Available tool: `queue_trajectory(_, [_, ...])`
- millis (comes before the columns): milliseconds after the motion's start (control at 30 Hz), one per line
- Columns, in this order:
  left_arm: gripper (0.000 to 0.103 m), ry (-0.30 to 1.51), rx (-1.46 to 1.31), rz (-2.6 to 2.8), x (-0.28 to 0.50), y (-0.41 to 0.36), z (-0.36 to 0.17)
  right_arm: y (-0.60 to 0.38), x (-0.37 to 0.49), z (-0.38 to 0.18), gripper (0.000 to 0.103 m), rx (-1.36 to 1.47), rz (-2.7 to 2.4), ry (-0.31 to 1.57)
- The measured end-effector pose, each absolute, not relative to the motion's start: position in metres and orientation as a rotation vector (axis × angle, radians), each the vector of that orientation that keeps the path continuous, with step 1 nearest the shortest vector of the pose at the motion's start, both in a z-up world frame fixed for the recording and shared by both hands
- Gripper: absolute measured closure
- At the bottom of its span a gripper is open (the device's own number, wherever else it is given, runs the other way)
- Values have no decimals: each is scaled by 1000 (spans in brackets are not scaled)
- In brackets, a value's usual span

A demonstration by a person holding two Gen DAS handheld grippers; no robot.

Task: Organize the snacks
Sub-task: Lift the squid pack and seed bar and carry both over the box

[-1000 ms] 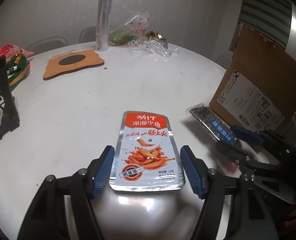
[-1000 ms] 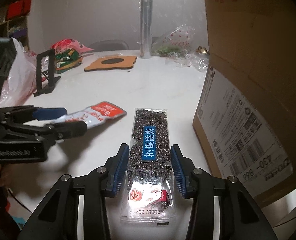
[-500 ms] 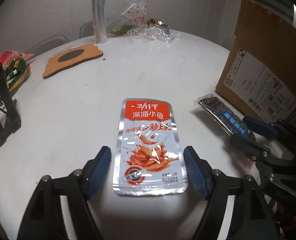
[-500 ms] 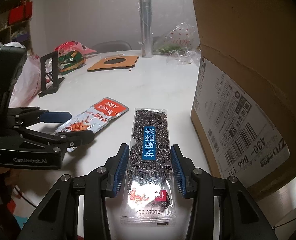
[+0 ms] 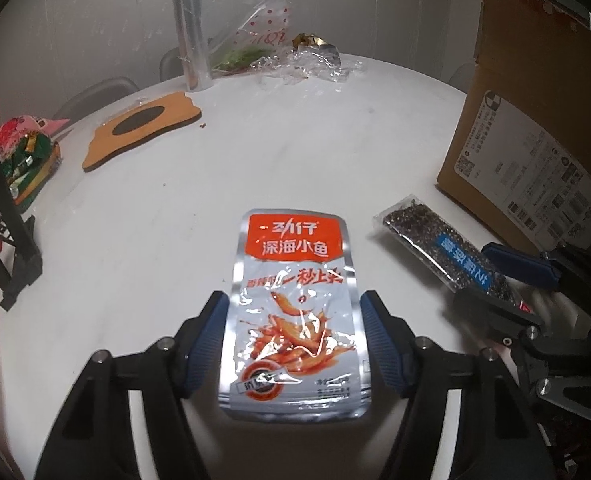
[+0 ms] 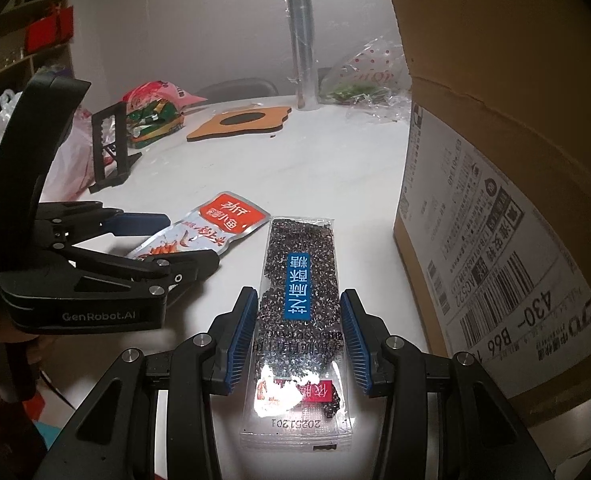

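**Two snack packets flanked by grippers on the white table**

Nearest the left wrist camera, the left gripper [image 5: 295,340] straddles the silver fish snack pouch [image 5: 293,308], its jaws closing, with the blue pads [image 5: 207,340] at the pouch's edges; whether they press yet I cannot tell. The pouch lies flat on the table [image 5: 255,140].

Just beside it, the right gripper [image 6: 297,336] pinches the clear sesame bar packet [image 6: 299,292] between its ribbed pads [image 6: 239,336], the packet's long sides against them.

To the right stands a cardboard box [image 6: 495,200], near the packet. Farther back lie a wooden trivet [image 5: 143,128], a black stand [image 5: 3,216], a colourful snack bag [image 5: 23,156], a foil roll [image 5: 189,24] and crumpled plastic wrap [image 5: 307,62].
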State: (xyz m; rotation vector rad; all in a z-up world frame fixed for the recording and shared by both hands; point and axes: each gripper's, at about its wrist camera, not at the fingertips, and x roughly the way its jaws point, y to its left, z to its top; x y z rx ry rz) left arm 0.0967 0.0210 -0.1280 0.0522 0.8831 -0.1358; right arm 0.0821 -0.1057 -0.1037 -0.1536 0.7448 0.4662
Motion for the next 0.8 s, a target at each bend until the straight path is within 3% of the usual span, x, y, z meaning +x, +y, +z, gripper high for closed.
queue_trajectory(367, [38,743,-23,-120,63,52,-85,-93,72,-76,64,-174,522,688])
queue_trajectory(800, [38,503,13,-156,29,49,17,-87,48,34,64,-206,624,466])
